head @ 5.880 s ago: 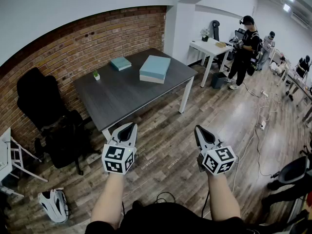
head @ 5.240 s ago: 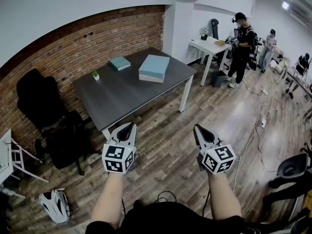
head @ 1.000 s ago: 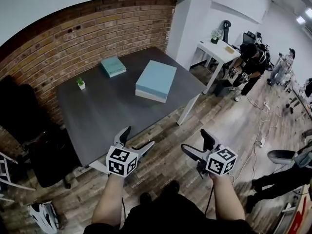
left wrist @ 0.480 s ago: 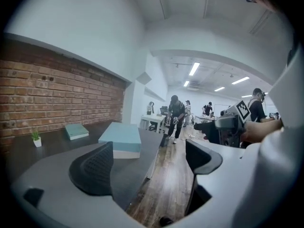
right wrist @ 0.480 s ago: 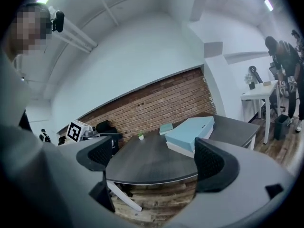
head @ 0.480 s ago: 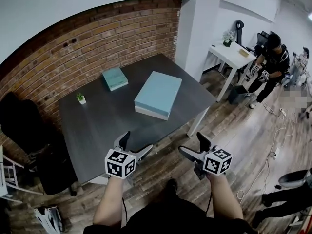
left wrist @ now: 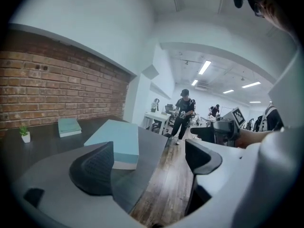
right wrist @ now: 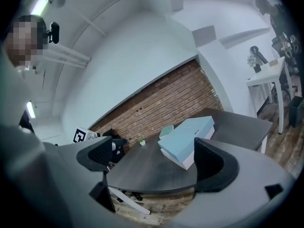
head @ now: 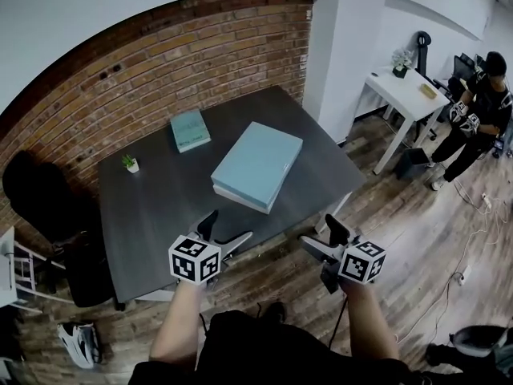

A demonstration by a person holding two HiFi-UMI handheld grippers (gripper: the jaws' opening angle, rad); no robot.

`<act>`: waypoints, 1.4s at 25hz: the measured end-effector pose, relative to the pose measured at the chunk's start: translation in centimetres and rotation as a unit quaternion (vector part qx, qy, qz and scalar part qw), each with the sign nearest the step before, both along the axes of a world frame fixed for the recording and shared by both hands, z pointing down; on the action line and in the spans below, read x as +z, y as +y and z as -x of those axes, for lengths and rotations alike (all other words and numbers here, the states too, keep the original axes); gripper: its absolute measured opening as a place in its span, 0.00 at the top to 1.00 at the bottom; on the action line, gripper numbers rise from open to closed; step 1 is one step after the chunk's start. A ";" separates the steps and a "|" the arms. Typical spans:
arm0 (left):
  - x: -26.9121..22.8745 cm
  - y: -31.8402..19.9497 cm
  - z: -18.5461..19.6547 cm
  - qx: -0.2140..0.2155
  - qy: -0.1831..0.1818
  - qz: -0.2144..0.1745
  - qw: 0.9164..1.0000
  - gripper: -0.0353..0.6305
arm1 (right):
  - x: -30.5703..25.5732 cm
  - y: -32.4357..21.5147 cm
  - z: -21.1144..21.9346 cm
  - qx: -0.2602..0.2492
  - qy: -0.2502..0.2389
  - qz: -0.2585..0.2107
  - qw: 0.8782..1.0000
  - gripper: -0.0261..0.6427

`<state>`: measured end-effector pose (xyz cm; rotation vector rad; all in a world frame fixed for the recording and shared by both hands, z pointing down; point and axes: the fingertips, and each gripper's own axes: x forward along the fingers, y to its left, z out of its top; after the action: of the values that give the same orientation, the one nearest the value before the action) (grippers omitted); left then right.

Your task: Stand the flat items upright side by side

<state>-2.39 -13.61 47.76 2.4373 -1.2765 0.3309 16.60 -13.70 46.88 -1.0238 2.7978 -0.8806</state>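
Right now both flat items lie flat, not upright, on the dark table. The large teal slab sits near the table's middle with a white layer under its teal top; it may be a box or stacked books, hard to tell. The small teal book is farther back toward the brick wall, well apart from the slab. A tiny potted plant stands near the table's left back edge, clear of both. The left gripper hangs over the table's near edge, jaws spread wide with nothing between them, only tabletop and floor showing through the gap. The right gripper is beside it over the wood floor just off the table's near corner, jaws also wide and empty. Bare tabletop lies between the grippers and the slab. A black chair is off the table's left end. A white pillar stands behind the table's right corner. Past it is a white desk with a small plant on it, and a person in dark clothes stands beside that desk holding grippers.
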 end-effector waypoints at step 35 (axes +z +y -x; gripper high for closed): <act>4.4 -21.5 6.2 0.102 -0.021 0.037 0.994 0.26 | 5.8 -17.6 8.3 0.084 0.045 0.094 0.991 0.15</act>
<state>-8.58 -35.11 52.17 2.5137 -1.0133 0.4769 8.32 -31.29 52.66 -1.3342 2.6865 -1.1195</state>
